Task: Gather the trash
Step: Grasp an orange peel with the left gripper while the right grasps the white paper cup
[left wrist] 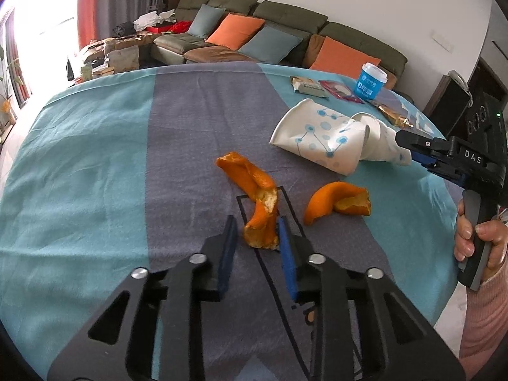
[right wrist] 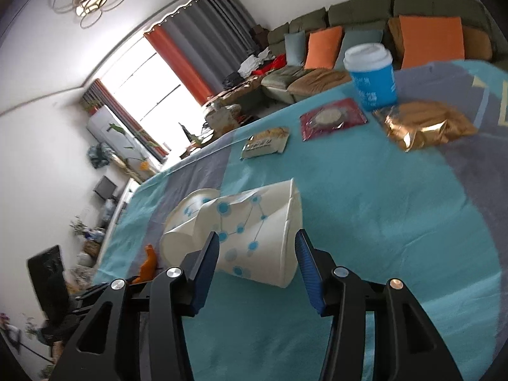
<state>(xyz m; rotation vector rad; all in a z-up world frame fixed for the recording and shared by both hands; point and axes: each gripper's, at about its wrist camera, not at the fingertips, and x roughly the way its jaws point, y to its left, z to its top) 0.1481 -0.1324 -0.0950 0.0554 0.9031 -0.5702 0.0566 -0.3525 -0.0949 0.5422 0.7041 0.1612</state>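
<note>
Left gripper point(left wrist: 257, 238) low over the grey middle stripe of the teal-and-grey cloth-covered table point(left wrist: 95, 158), near its front edge, jaws narrowly apart around the near end of a long curled strip of orange peel point(left wrist: 258, 203); right blue pad point(left wrist: 287, 254) just beside the peel, contact not clear, left pad a little apart. Second curved piece of orange peel point(left wrist: 336, 203) lying just to the right, apart from the first.

Right gripper point(right wrist: 257, 266) tilted, jaws wide, straddling the base of a crumpled white paper cup with blue dot-and-line print point(right wrist: 254, 231); cup on its side on the teal stripe near the right edge, a second crushed white cup point(right wrist: 187, 222) pressed against it. Neither pad clearly touching.

Toward the far edge, in a row: beige snack wrapper point(right wrist: 265, 143), dark red foil sachet point(right wrist: 331, 119), crinkled gold foil packet point(right wrist: 425, 127), and an upright blue paper cup with a white lid point(right wrist: 371, 76) behind them. Green sofa with orange and grey-blue cushions point(left wrist: 270, 31) beyond the table.
</note>
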